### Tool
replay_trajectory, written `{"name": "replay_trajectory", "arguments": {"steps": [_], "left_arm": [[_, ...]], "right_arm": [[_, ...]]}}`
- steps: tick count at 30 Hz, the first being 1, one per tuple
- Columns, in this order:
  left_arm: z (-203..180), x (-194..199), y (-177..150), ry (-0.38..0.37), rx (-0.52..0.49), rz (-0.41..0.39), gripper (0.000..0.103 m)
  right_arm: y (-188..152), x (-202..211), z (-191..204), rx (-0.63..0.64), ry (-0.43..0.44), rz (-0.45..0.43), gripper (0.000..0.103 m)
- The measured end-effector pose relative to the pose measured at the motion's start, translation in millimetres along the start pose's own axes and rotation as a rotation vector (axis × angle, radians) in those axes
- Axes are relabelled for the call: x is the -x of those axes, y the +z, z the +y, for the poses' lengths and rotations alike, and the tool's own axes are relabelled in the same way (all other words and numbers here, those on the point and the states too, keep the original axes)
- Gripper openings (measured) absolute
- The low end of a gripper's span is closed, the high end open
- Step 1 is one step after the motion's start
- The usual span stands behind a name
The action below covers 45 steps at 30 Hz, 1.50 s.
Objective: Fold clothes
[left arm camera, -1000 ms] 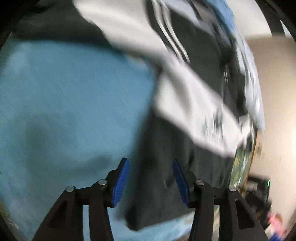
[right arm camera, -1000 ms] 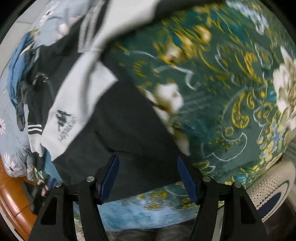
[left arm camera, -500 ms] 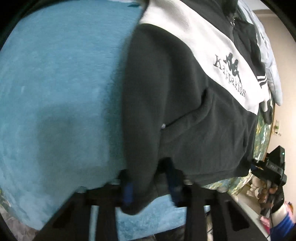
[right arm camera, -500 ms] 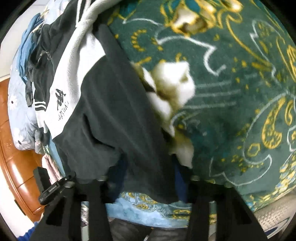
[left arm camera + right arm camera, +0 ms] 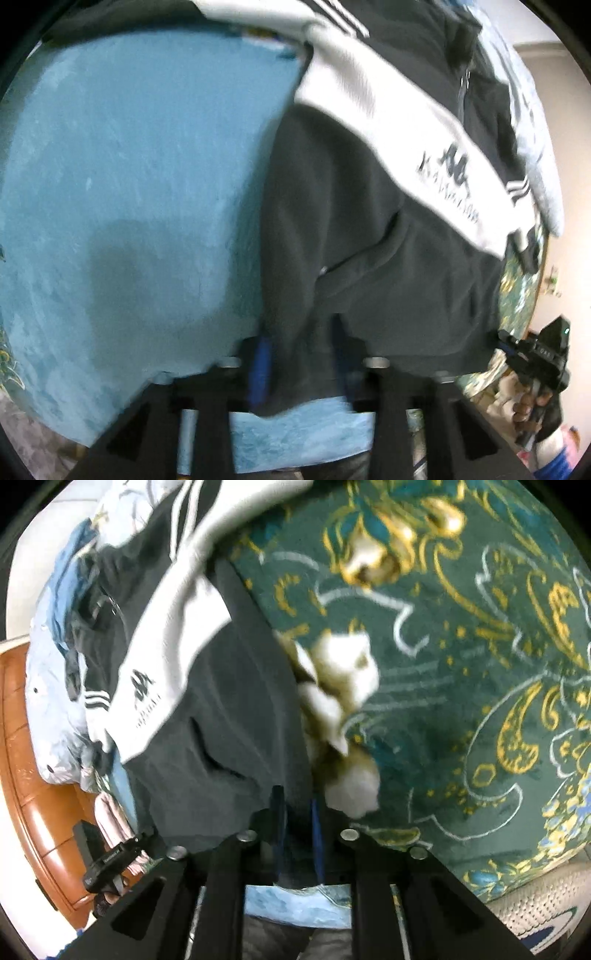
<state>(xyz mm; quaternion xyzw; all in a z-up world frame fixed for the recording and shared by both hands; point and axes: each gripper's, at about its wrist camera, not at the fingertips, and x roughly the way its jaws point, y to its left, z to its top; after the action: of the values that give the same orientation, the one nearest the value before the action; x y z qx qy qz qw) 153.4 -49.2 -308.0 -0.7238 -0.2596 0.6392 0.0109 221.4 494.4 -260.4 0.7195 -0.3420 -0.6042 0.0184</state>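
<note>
A second ago we had both sets of jaws wide; now left gripper and right gripper each clamp the near hem of one black-and-white jacket, spread ahead of us on the blue blanket. Fold can start. Two grippers, one garment.

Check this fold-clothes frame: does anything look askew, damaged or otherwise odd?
Nothing stands out. The left gripper and right gripper each pinch the hem of the black-and-white jacket, which lies spread on the patterned blanket. A heap of other clothes lies beyond it.
</note>
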Motion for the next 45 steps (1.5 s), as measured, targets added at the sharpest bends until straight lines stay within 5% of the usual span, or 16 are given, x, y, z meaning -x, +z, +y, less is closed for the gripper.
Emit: {"name": "replay_trajectory", "arguments": {"steps": [5,8,11,14,22,24,27,29,42,45], "left_arm": [[7,45,28,-0.005,0.138,-0.158,0.066],[12,71,43,-0.011,0.220,-0.246,0.069],[-5,79,41,-0.033,0.275,-0.275,0.069],[-20,74,74,-0.027,0.284,-0.292,0.070],[-35,68,71,0.030,0.238,-0.248,0.072],[-33,67,71,0.031,0.245,-0.236,0.072],[-31,67,69,0.018,0.246,-0.228,0.072],[-30,67,63,0.008,0.245,-0.226,0.072],[4,76,27,-0.128,0.351,-0.289,0.072],[23,80,20,-0.162,0.402,-0.311,0.072]], "right_arm": [[35,51,-21,-0.088,0.077,-0.219,0.054],[70,83,-54,-0.257,0.120,-0.395,0.054],[102,104,-90,-0.460,0.205,-0.539,0.054],[131,117,-129,-0.652,0.267,-0.651,0.054],[189,117,-167,-0.761,0.259,-0.688,0.054],[198,116,-165,-0.754,0.230,-0.674,0.047],[203,117,-160,-0.755,0.222,-0.667,0.019],[201,124,-148,-0.723,0.241,-0.688,0.012],[154,204,127,0.085,0.220,-0.790,0.011],[135,186,210,0.290,0.209,-0.744,0.011]]}}
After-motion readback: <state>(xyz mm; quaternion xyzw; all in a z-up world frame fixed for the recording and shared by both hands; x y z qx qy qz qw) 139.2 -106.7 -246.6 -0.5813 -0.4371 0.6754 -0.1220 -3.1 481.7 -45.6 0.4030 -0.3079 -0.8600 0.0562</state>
